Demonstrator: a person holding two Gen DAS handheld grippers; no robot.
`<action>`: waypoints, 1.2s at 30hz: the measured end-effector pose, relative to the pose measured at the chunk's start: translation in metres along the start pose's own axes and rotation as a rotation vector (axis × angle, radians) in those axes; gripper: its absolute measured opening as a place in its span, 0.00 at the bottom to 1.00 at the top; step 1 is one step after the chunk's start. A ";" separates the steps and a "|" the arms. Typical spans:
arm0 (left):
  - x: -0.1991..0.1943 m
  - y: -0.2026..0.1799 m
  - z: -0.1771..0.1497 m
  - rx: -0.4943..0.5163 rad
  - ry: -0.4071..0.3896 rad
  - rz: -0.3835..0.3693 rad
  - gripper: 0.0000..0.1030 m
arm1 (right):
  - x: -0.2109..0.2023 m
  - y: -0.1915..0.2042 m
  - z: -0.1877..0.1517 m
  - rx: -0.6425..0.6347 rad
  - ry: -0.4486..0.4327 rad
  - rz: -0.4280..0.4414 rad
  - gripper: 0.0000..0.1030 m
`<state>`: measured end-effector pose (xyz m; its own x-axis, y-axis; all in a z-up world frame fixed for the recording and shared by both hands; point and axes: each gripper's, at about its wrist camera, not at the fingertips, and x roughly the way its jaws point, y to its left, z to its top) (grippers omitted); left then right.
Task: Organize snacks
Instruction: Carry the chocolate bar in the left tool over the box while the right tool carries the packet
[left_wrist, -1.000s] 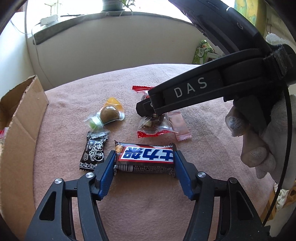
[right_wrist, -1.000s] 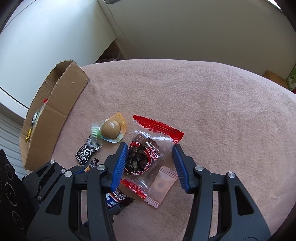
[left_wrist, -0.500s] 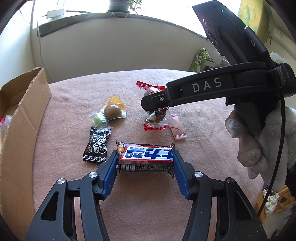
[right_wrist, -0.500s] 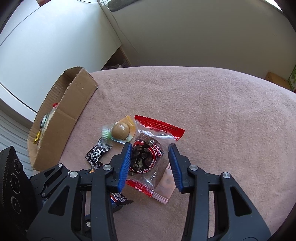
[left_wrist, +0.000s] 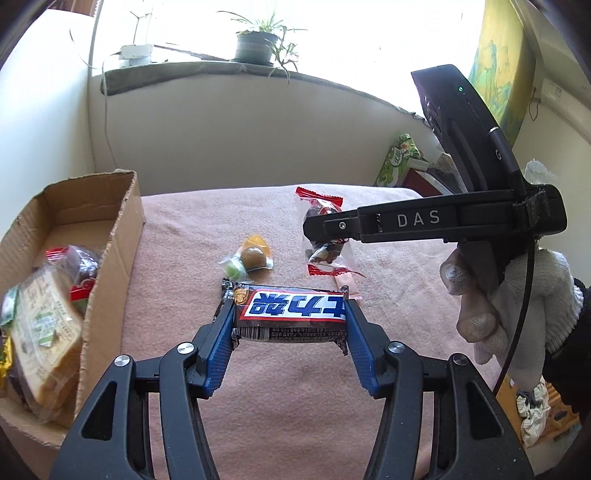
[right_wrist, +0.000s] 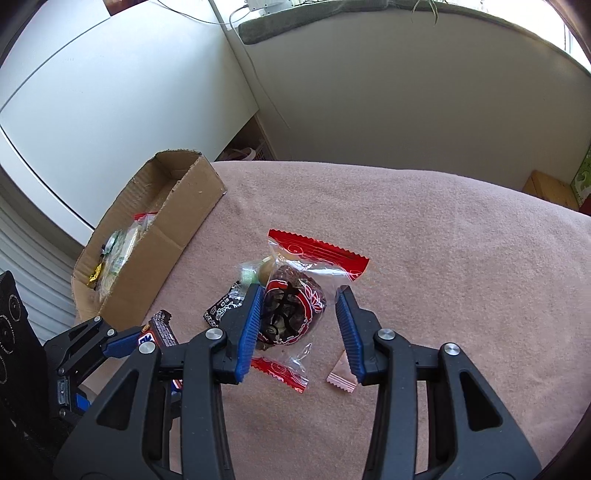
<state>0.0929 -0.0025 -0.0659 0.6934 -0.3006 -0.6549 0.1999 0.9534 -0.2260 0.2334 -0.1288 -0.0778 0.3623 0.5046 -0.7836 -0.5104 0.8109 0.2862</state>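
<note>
My left gripper (left_wrist: 290, 321) is shut on a chocolate bar (left_wrist: 291, 314) with a blue and white label, held above the pink cloth; the bar's end also shows in the right wrist view (right_wrist: 159, 332). My right gripper (right_wrist: 299, 317) is shut on a clear bag with red ends (right_wrist: 291, 310) holding dark snacks, lifted off the cloth; the bag also shows in the left wrist view (left_wrist: 325, 236). A cardboard box (left_wrist: 110, 258) with several snack packs stands at the left.
On the cloth lie a wrapped brown sweet (left_wrist: 253, 256), a green sweet (left_wrist: 233, 271), a black sachet (right_wrist: 221, 308) and a pink sachet (right_wrist: 341, 376). A green carton (left_wrist: 400, 160) stands beyond the table's far right edge.
Both grippers have risen: the left lifted the chocolate bar off the cloth, the right closed on the red-ended bag and lifted it. The box interior has come into view.
</note>
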 end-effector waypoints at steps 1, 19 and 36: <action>-0.005 0.003 0.000 -0.004 -0.012 0.003 0.54 | -0.003 0.003 0.001 -0.005 -0.006 0.001 0.41; -0.044 0.074 0.015 -0.107 -0.149 0.169 0.54 | -0.006 0.068 0.024 -0.095 -0.061 0.036 0.41; -0.060 0.135 0.025 -0.142 -0.188 0.265 0.54 | 0.026 0.134 0.055 -0.183 -0.059 0.074 0.41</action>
<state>0.0952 0.1453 -0.0391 0.8262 -0.0208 -0.5630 -0.0928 0.9806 -0.1724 0.2177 0.0094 -0.0297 0.3610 0.5820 -0.7286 -0.6689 0.7060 0.2326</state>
